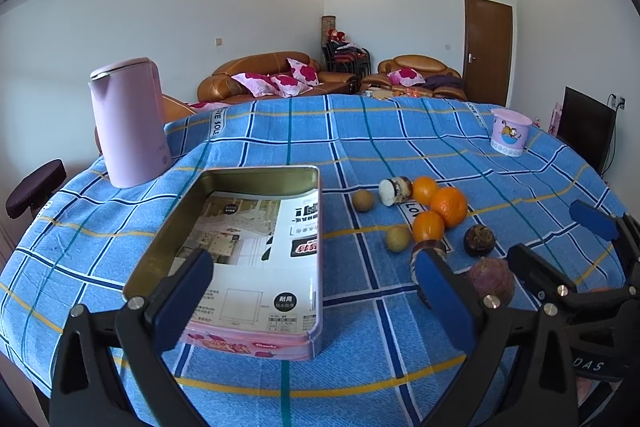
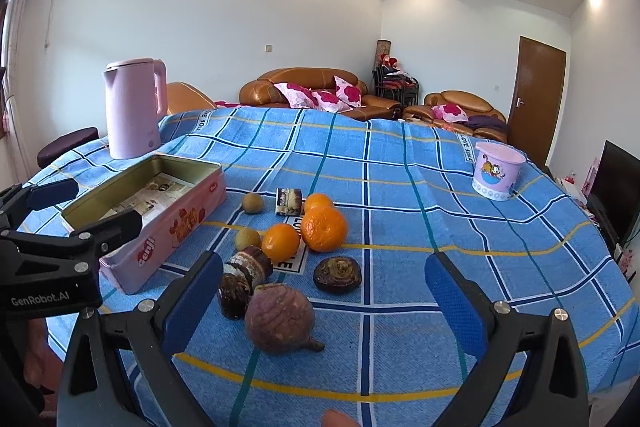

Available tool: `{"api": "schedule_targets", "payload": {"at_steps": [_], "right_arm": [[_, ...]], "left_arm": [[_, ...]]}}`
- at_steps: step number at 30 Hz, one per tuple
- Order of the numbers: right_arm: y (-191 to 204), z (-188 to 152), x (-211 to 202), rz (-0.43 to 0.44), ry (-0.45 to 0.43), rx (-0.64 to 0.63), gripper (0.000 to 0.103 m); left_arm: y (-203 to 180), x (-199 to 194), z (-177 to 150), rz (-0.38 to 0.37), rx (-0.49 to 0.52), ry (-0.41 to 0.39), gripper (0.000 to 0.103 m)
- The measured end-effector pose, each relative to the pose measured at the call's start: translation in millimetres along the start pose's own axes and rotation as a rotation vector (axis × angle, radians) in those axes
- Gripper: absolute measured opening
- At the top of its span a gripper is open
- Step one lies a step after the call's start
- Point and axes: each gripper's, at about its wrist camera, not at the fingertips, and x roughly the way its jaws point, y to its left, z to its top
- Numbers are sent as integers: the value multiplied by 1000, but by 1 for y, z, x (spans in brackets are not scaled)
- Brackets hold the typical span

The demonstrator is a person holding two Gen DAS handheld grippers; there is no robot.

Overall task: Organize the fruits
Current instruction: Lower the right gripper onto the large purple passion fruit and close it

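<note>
Left tongs [image 1: 316, 291] wide apart, partly masking the metal tin [image 1: 256, 251]; right tongs [image 2: 324, 291] wide, empty, behind a rough round root [image 2: 280, 319] and glossy oranges [image 2: 324, 229].

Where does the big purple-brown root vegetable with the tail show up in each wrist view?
Left wrist: the purple-brown root sits lower right, between the two grippers, partly hidden by a blue finger.
Right wrist: the same root lies low centre, between the open fingers, nearest the camera.
Shared landmark: the largest orange, just beyond it in both.
</note>
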Motion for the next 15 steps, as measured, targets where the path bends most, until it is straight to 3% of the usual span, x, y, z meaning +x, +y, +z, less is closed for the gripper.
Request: {"api": "schedule_targets", "payload": {"at_steps": [8,11,15], "right_arm": [[3,-13,13,57,39,-11,100],[4,-18,21,73,66,-18,83],[3,-26,29,103,94,-10,76]], "left_arm": [[-4,11,-7,-31,-7,27,102],[-7,11,-10,-44,-12,21,101],[-9,9,-10,-57,-22,8,101]]}}
